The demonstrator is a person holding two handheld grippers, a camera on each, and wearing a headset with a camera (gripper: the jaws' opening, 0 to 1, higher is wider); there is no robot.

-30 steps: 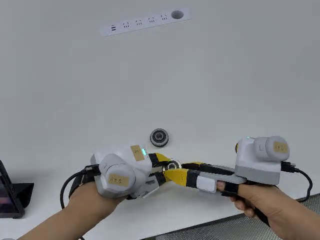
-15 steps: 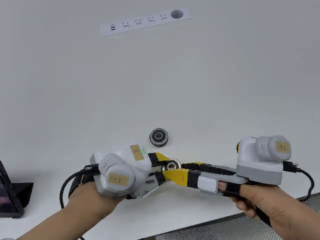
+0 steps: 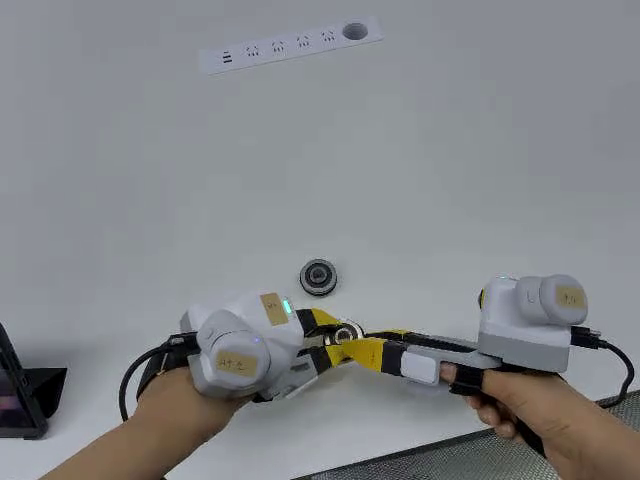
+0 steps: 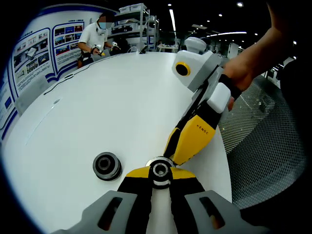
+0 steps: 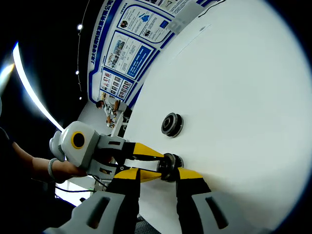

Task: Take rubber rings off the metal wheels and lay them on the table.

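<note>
A small metal wheel [image 3: 347, 330] with a dark rubber ring is held just above the white table [image 3: 420, 180] near its front edge. My left gripper [image 3: 338, 333] is shut on the wheel [image 4: 160, 171], its yellow fingertips clamping it from both sides. From the right, my right gripper [image 3: 352, 342] meets the same wheel [image 5: 169, 166] and is shut on its rubber rim; one yellow finger [image 4: 192, 139] reaches in from the upper right. A second wheel [image 3: 318, 276] with its black ring lies flat on the table just beyond, also seen as the second wheel [image 4: 107, 165] [image 5: 172, 124].
A white power strip [image 3: 290, 45] lies at the far side of the table. A black stand [image 3: 25, 390] sits at the left edge. Grey mesh flooring [image 3: 580, 430] shows past the table's front edge. A person [image 4: 97, 36] works at the far end.
The right hand and its gripper body have drifted slightly right and down. Both grippers stay closed on the wheel, and the second wheel has not moved.
</note>
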